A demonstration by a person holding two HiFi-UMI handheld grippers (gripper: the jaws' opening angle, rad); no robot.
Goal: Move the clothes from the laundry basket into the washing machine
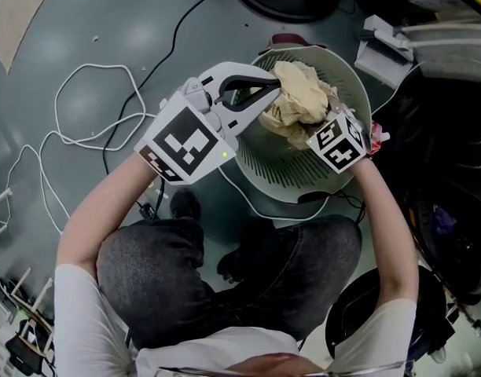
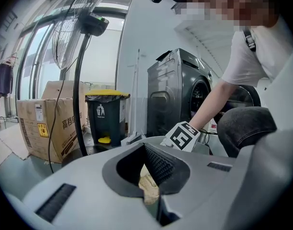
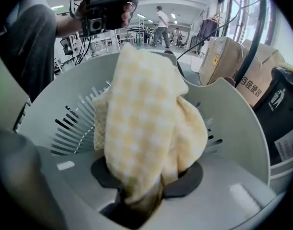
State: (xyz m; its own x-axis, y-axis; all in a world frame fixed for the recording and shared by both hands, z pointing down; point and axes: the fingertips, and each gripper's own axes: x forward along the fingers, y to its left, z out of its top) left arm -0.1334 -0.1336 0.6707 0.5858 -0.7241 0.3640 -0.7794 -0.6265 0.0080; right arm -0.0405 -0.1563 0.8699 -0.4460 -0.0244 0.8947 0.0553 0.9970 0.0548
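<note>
A crumpled pale yellow checked cloth (image 1: 299,93) hangs above the white slatted laundry basket (image 1: 281,171). My left gripper (image 1: 272,93) reaches in from the left, shut on the cloth's edge; a scrap of yellow cloth (image 2: 149,188) shows between its pads. My right gripper (image 1: 313,128) points steeply down at the basket's right side, mostly hidden by the fabric. In the right gripper view the cloth (image 3: 141,123) rises out of the shut right gripper (image 3: 137,200) in front of the basket wall (image 3: 242,128). The dark grey washing machine (image 2: 177,95) stands beyond, in the left gripper view.
White cable (image 1: 91,108) and black cable (image 1: 178,30) loop over the grey floor left of the basket. The person's knees sit just below it. A dark bin with a yellow lid (image 2: 104,116), cardboard boxes (image 2: 46,123) and a fan stand (image 2: 82,80) stand left of the machine.
</note>
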